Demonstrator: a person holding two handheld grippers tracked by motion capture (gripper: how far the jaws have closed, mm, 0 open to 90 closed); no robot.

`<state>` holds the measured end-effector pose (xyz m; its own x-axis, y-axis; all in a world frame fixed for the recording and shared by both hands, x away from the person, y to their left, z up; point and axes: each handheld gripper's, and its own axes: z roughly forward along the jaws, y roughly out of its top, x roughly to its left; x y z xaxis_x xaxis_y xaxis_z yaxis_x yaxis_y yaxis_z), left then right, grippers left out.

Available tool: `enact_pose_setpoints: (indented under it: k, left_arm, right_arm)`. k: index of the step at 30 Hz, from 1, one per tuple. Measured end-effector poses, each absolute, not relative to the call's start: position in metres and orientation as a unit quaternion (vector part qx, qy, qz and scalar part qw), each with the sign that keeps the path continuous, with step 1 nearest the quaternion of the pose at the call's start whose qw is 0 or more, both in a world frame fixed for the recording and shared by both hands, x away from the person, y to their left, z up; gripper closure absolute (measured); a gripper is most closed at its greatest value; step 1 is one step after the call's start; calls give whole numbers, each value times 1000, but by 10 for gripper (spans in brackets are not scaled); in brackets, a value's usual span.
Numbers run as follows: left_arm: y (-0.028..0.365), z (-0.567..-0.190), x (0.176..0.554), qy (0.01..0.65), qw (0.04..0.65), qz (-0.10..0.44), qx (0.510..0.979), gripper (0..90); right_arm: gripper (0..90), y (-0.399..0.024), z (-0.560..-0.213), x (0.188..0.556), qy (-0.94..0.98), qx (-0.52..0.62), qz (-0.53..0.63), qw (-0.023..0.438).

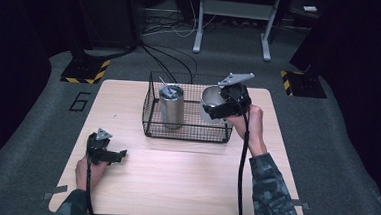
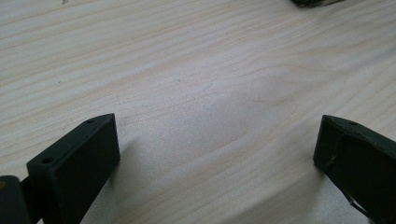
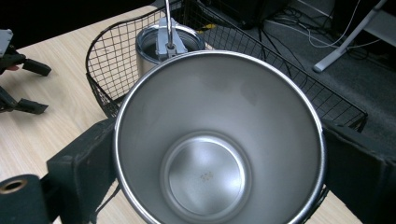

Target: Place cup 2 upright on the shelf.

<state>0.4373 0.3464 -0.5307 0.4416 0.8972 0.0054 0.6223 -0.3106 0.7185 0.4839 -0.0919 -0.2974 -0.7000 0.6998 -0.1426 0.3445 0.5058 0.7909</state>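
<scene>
Gripping the steel cup (image 3: 219, 154) between its jaws (mouth facing the camera), the right hand-held gripper (image 1: 225, 103) hangs above the wire basket (image 1: 150, 116).

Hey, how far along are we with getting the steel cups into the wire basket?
Done: one lidded tumbler with a straw stands inside the wire basket. In hand: the right gripper clamps an open steel cup, held at the basket's right end. Left: lowering and releasing it. The left gripper rests open on the table.
</scene>
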Motion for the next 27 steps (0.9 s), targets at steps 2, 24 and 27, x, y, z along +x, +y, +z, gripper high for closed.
enact_pose_setpoints:
  k: [2, 24, 27]
  left_arm:
    - [347, -531, 437, 485, 330, 209, 783, 3]
    - [346, -531, 437, 487, 331, 207, 781, 3]
    - [347, -531, 438, 485, 330, 209, 783, 3]
  right_arm:
    - [57, -90, -299, 489, 835, 319, 387, 227]
    - [57, -77, -314, 533, 836, 349, 366, 210]
    - [57, -76, -316, 540, 836, 354, 363, 212]
